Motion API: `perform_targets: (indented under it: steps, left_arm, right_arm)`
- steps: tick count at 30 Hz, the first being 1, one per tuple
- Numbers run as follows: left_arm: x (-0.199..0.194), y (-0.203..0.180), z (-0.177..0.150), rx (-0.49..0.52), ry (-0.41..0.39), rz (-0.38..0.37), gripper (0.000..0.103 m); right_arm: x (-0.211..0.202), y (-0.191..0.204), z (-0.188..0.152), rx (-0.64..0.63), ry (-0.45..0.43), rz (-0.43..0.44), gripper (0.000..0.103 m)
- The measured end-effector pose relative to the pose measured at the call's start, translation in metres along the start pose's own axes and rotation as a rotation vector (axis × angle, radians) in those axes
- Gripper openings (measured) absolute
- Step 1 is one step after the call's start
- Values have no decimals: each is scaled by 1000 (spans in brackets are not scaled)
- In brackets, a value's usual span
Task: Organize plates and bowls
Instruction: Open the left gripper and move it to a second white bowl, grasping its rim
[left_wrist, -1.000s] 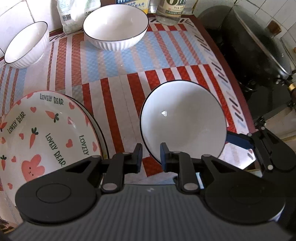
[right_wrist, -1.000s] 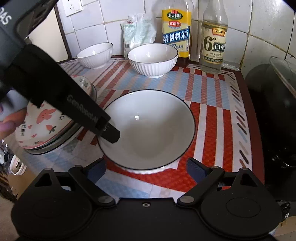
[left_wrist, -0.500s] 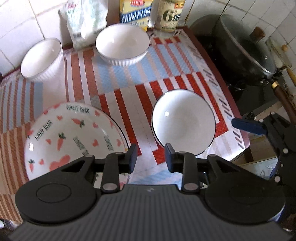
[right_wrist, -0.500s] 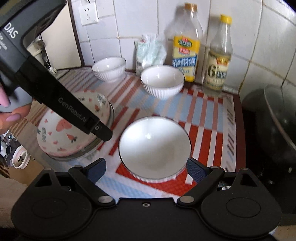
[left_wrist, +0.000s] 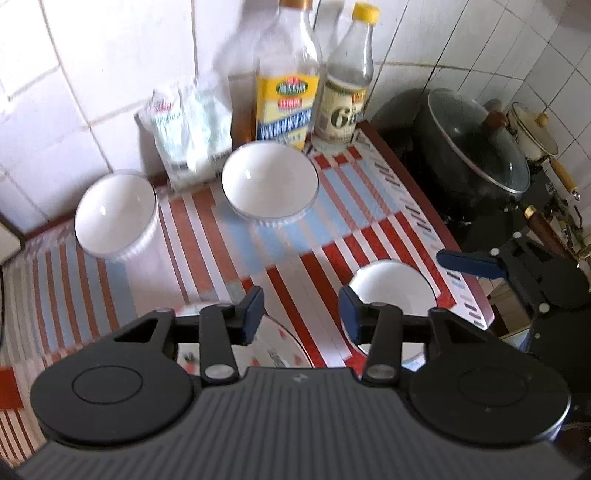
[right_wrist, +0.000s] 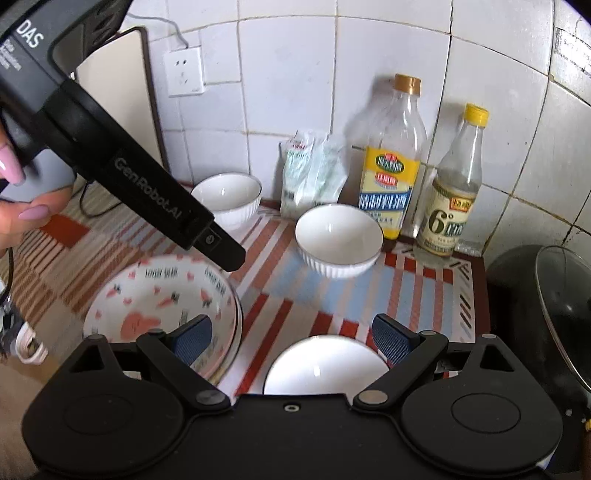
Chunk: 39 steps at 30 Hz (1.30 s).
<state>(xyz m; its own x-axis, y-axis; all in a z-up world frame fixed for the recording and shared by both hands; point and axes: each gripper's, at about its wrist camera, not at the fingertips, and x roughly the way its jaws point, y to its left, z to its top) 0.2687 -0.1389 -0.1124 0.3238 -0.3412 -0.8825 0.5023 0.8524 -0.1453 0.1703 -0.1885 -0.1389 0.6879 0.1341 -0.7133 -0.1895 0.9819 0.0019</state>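
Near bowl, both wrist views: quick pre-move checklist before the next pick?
1. Left claw empty: ok. Its jaws have just been opening and nothing is between them.
2. Right claw empty and open: ok.
3. Near bowl set down on the striped mat, clear of both claws: ok.
4. Middle bowl and far bowl upright and separate: ok.
5. Room behind the middle bowl: not ok. The yellow-label bottle and white bag stand close.
6. Carrot-print plate steady on what lies under it: cannot tell.
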Motion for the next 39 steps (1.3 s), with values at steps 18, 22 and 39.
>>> perform_targets:
  steps: [18,22,39]
  left_arm:
    - [101,68,62,-50,-38,11,53]
    - [130,78,71,-58,-6,10,39]
    - [180,102,83,-33,3,-9,4]
  right_arm:
    - [101,-8,40,305,4,-151,96]
    - [127,-14,44,351,47,-170,96]
    - [196,-54,58,597,175,-80,100]
